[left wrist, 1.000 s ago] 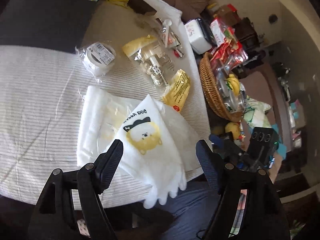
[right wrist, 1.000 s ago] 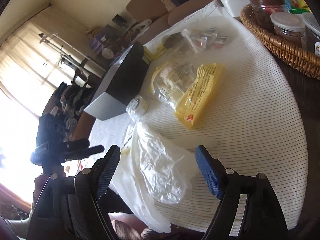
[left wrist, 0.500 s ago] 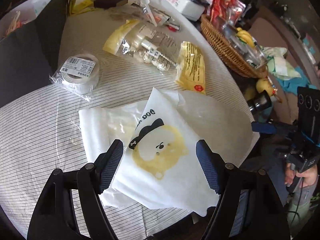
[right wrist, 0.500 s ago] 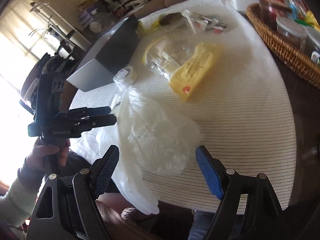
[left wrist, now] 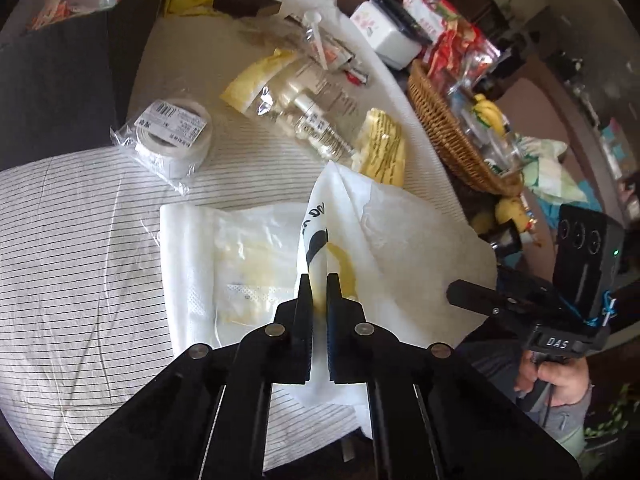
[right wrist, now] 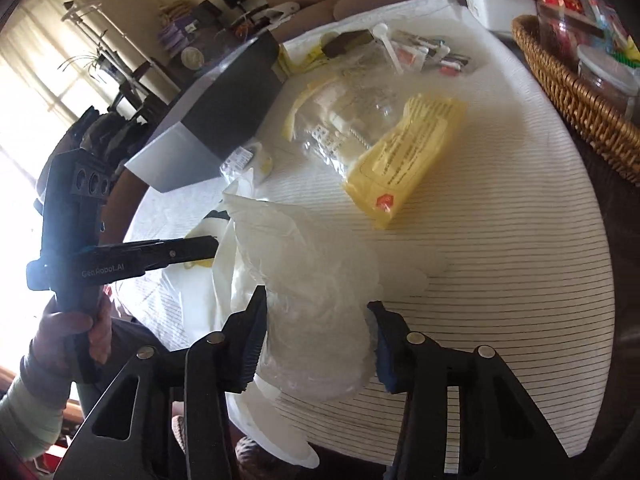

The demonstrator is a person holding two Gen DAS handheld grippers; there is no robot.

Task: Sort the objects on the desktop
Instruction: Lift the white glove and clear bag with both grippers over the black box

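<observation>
Plastic bags lie heaped at the near edge of the striped counter [left wrist: 80, 248]. The left hand-held gripper [left wrist: 318, 280] has just closed and now pinches a raised fold of the white bag with the yellow dog print [left wrist: 320, 236], lifting it into a peak. The right hand-held gripper [right wrist: 318, 312] has been closing too; its pads press both sides of a crumpled clear bag [right wrist: 312, 280]. Farther off rest a wrapped tape roll [left wrist: 170, 136], a yellow packet [right wrist: 404, 160] and, at the right, a wicker basket [left wrist: 444, 128].

The left black two-finger tool [left wrist: 319, 280] shows silver pivot screws; the right black tool [right wrist: 318, 304] bears blue pads; a pale green sleeve [right wrist: 28, 420] sits lower left.
</observation>
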